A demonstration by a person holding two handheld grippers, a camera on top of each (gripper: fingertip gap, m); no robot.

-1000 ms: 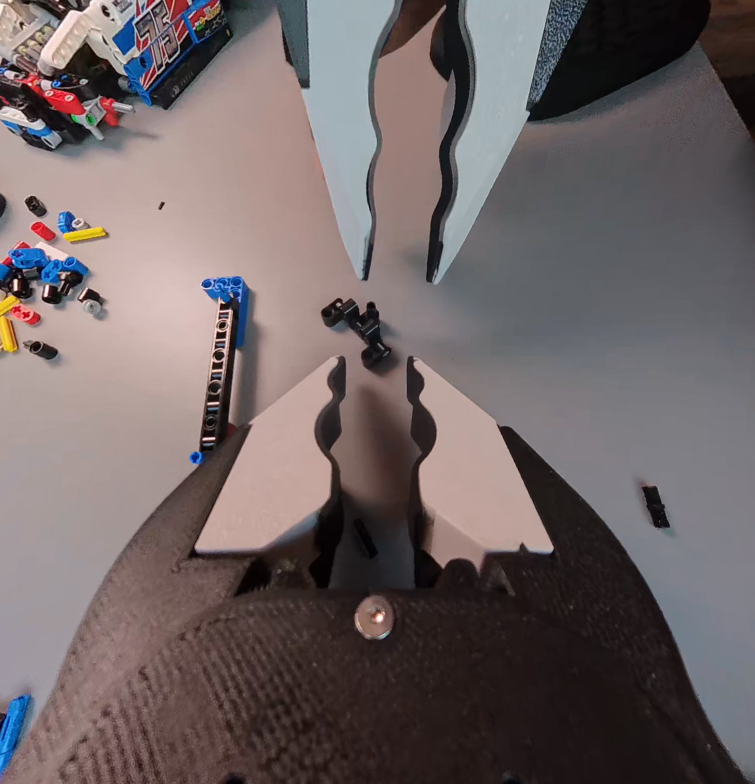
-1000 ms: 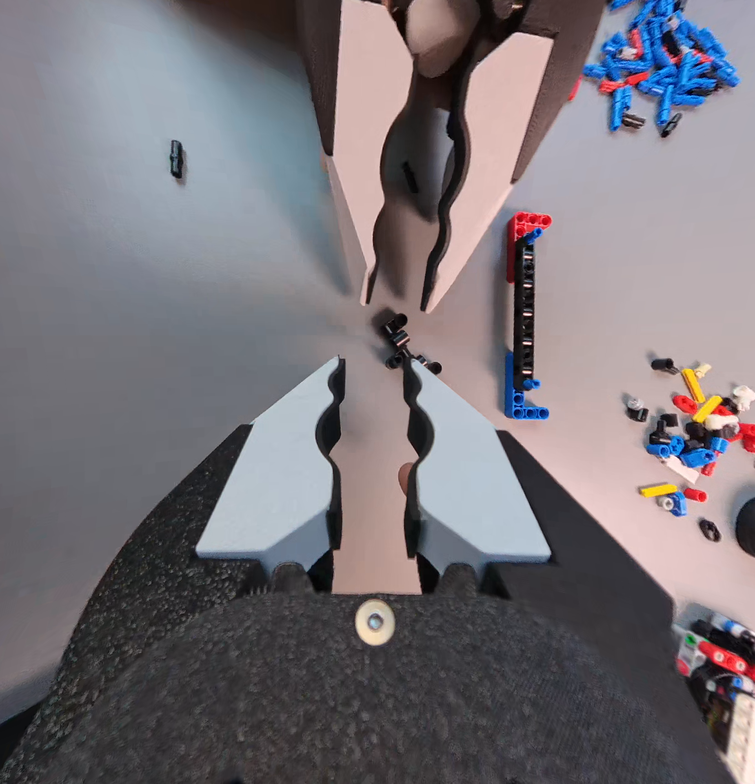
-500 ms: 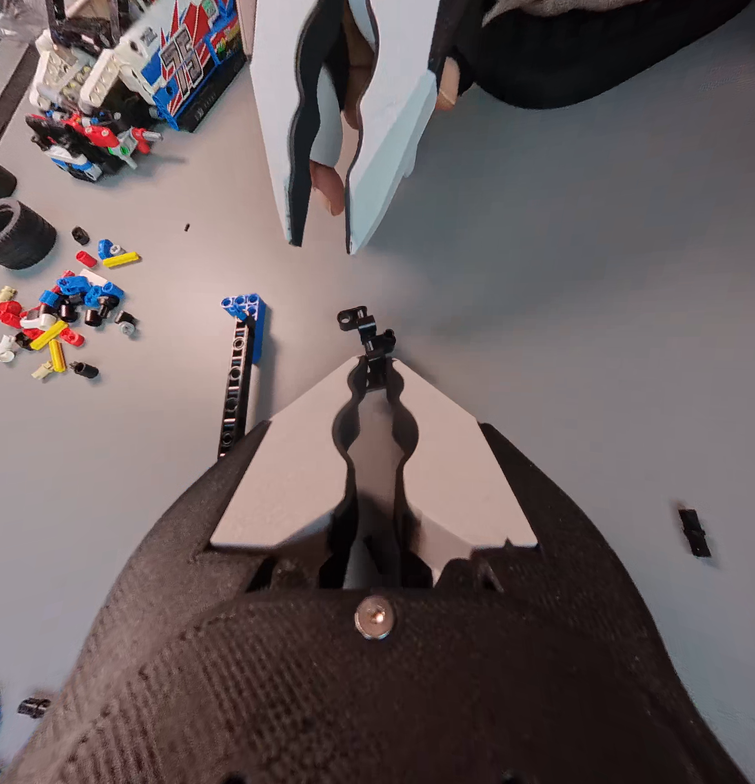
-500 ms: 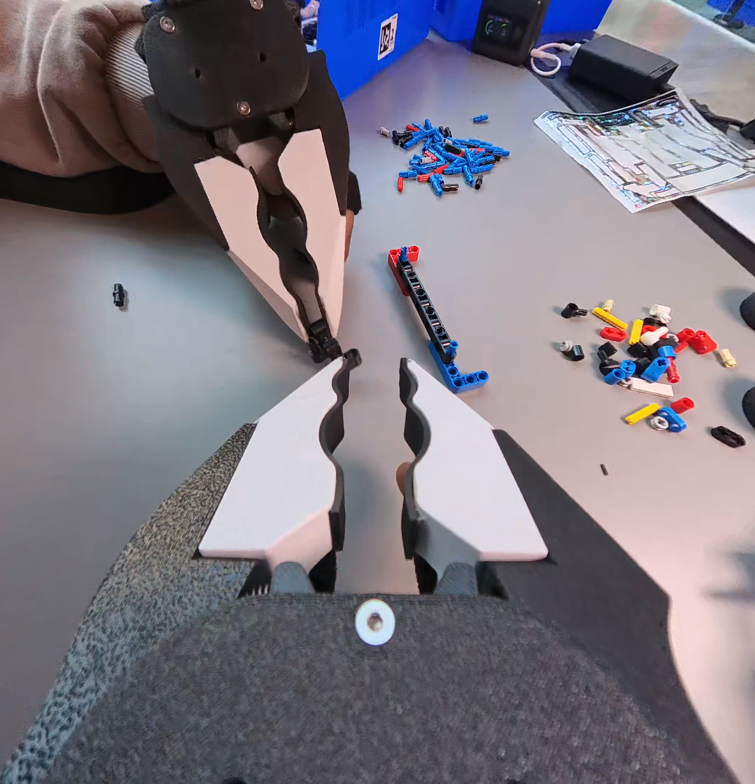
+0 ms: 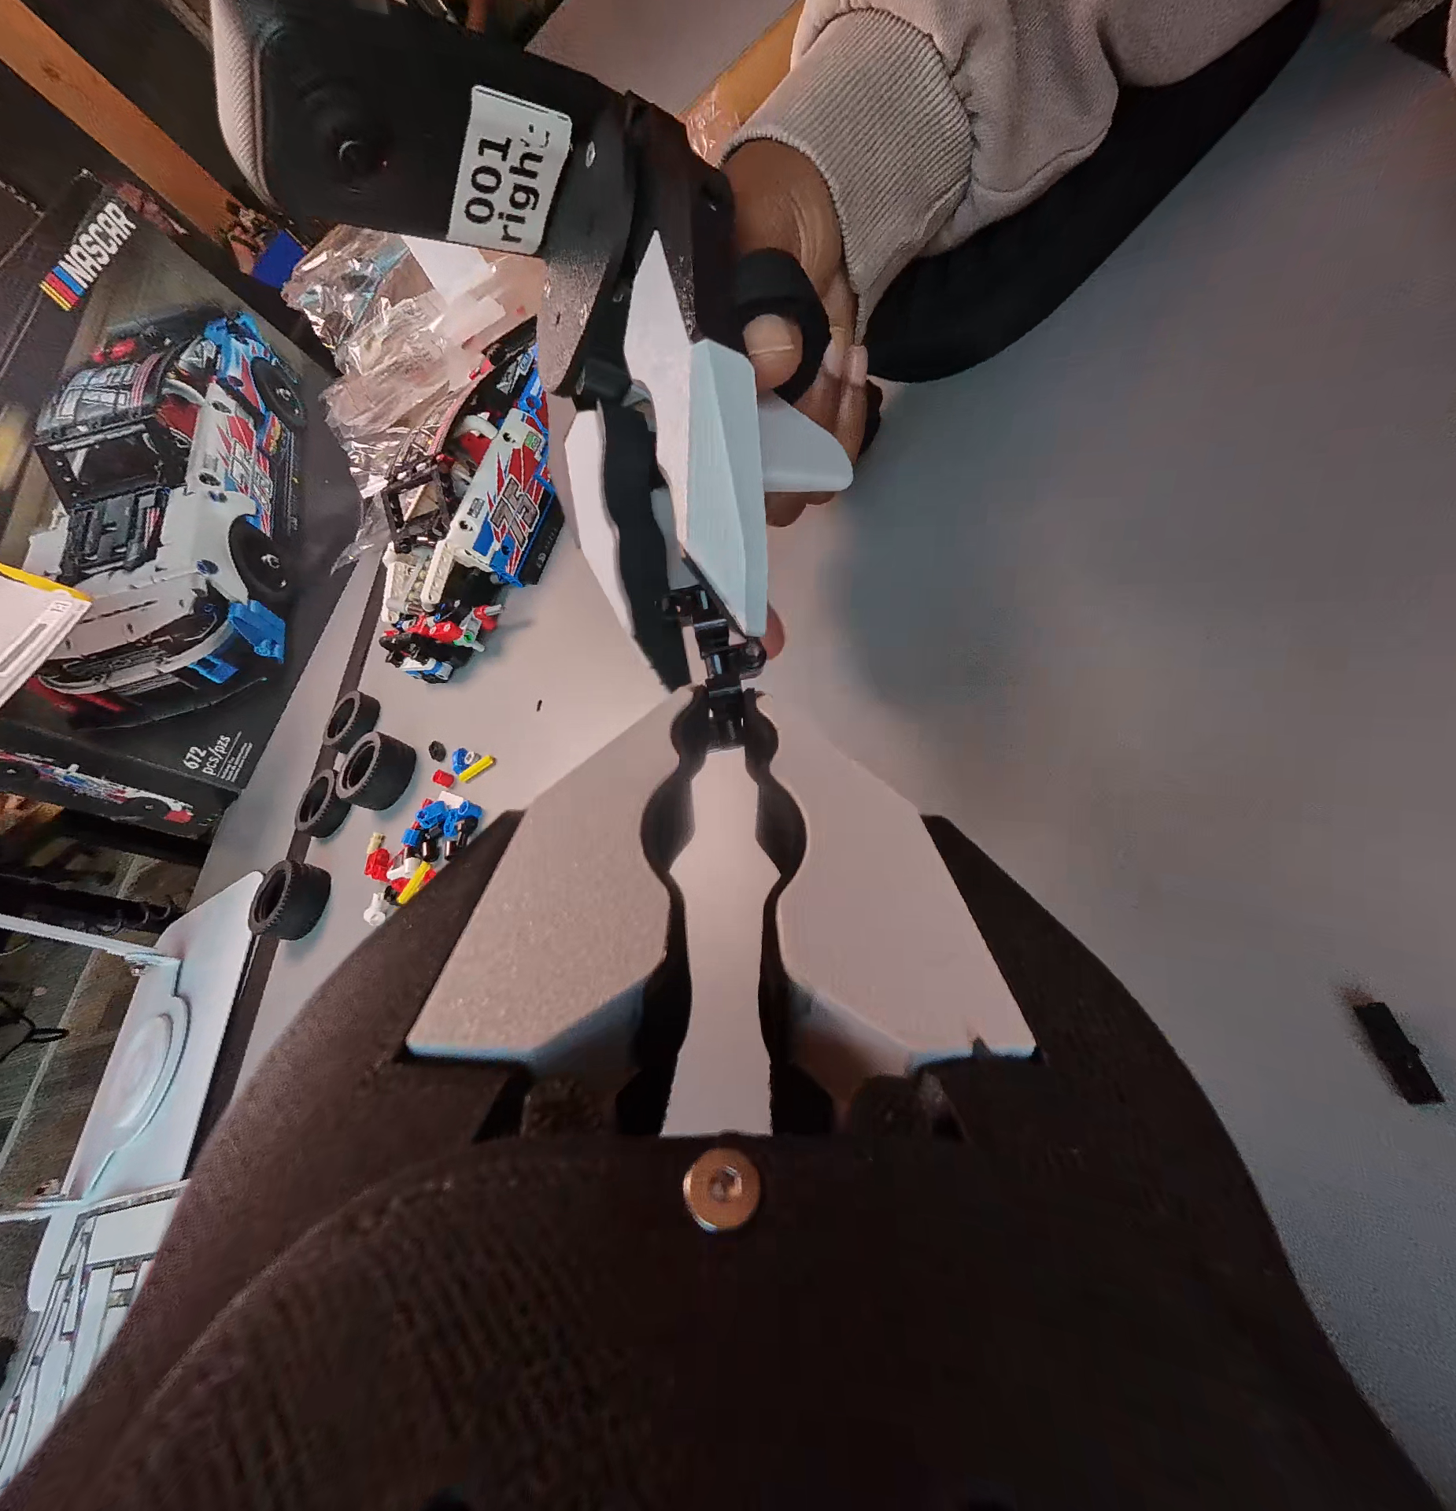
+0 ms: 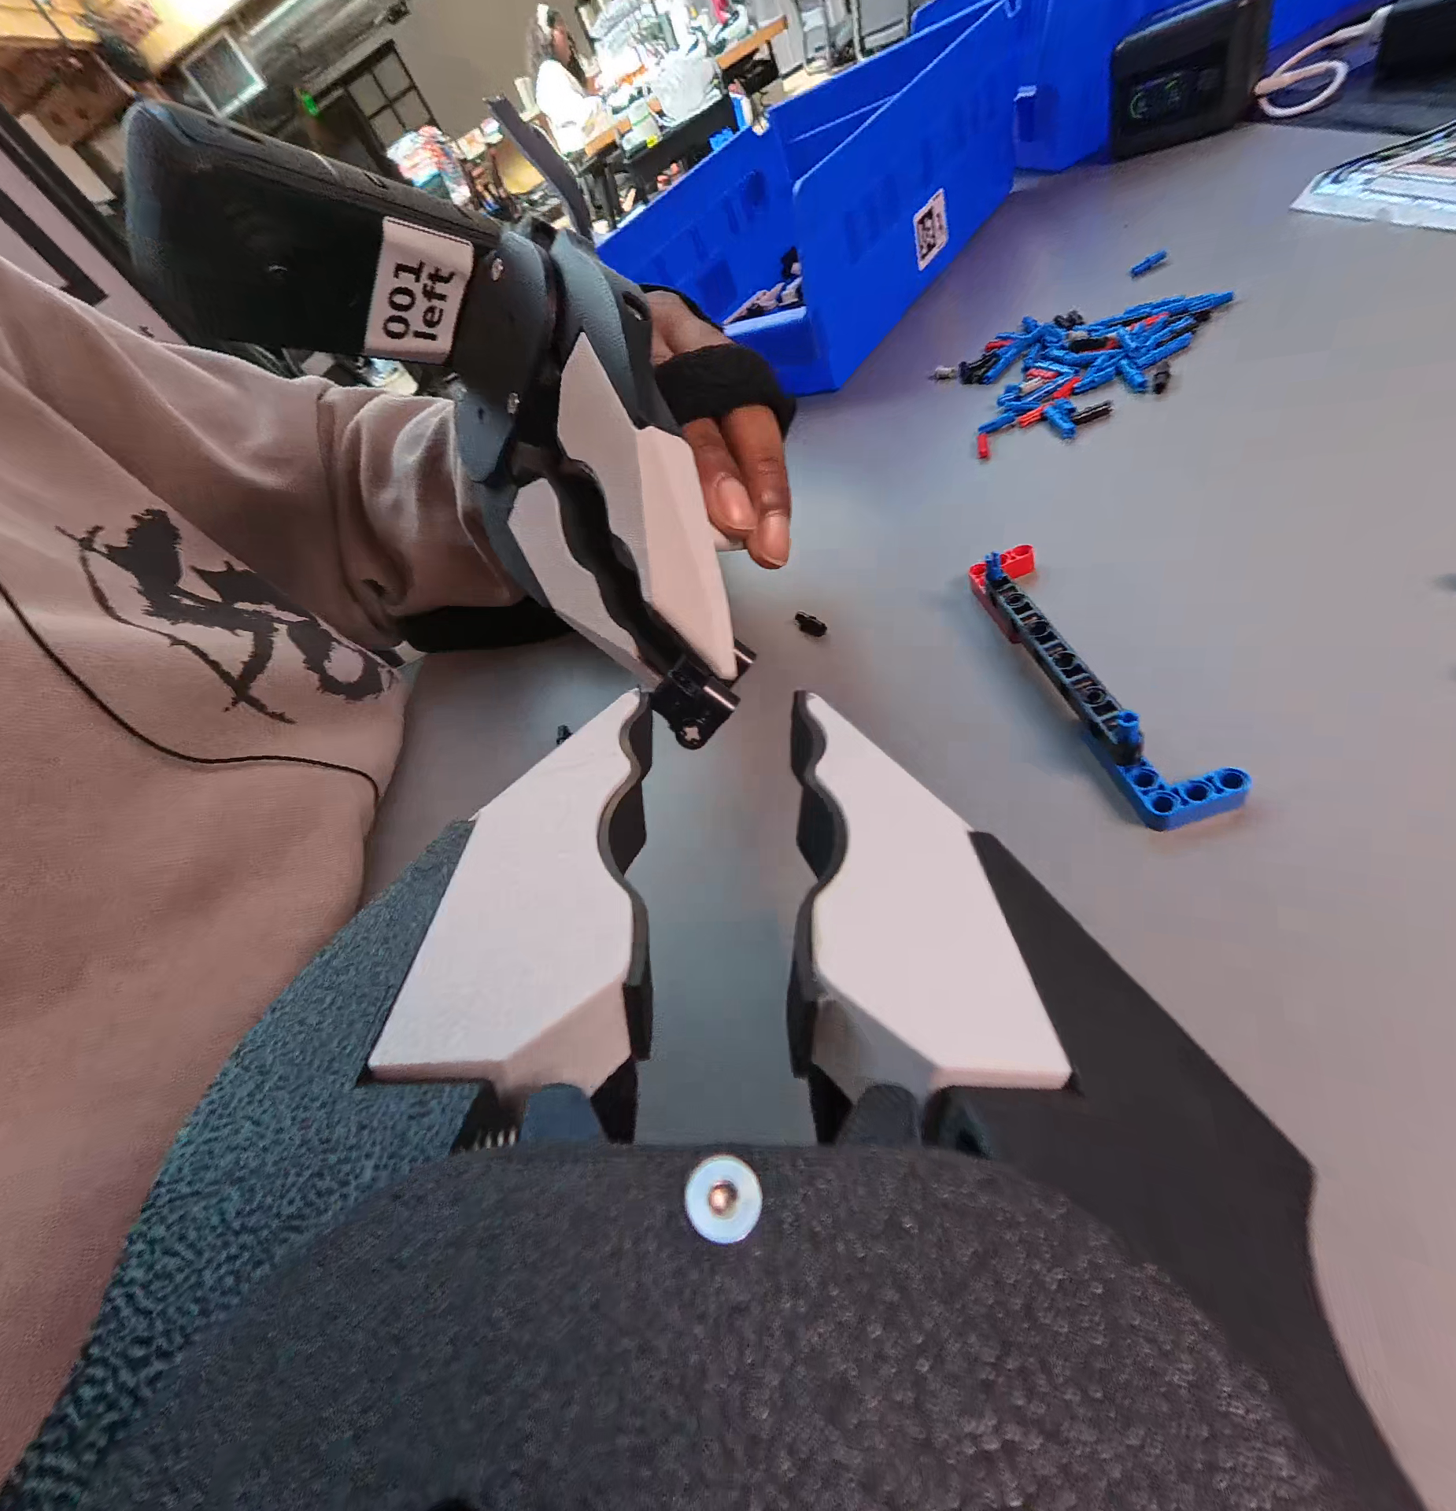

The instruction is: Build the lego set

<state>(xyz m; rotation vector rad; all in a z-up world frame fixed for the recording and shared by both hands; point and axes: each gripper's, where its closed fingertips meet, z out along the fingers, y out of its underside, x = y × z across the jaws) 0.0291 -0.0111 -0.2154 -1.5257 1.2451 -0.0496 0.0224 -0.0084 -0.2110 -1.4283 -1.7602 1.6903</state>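
My left gripper [image 5: 721,703] is shut on a small black connector piece [image 5: 718,654] and holds it above the grey table [image 5: 1199,654]. The piece sticks out past the fingertips. My right gripper [image 6: 721,703] is open, and the black piece [image 6: 696,711] sits just inside its left fingertip. In the right wrist view the left gripper [image 6: 700,674] comes in from the upper left, with a hand on it. In the left wrist view the right gripper [image 5: 712,654] comes down from above, its fingers on either side of the piece's far end.
A black beam with red and blue corner pieces [image 6: 1060,662] lies to the right, with a heap of blue pins [image 6: 1093,360] and blue bins [image 6: 872,204] behind. A half-built car [image 5: 479,523], its box [image 5: 136,507], tyres [image 5: 365,760] and loose coloured parts [image 5: 430,826] lie left. Left and right tips are no more than a few centimetres apart. From the right gripper's tips to the half-built car [image 5: 479,523] is close to 25 cm.
My left gripper has shut on the black connector and lifted it off the table. Both grippers have tilted up, and the open right gripper has moved in around the piece.
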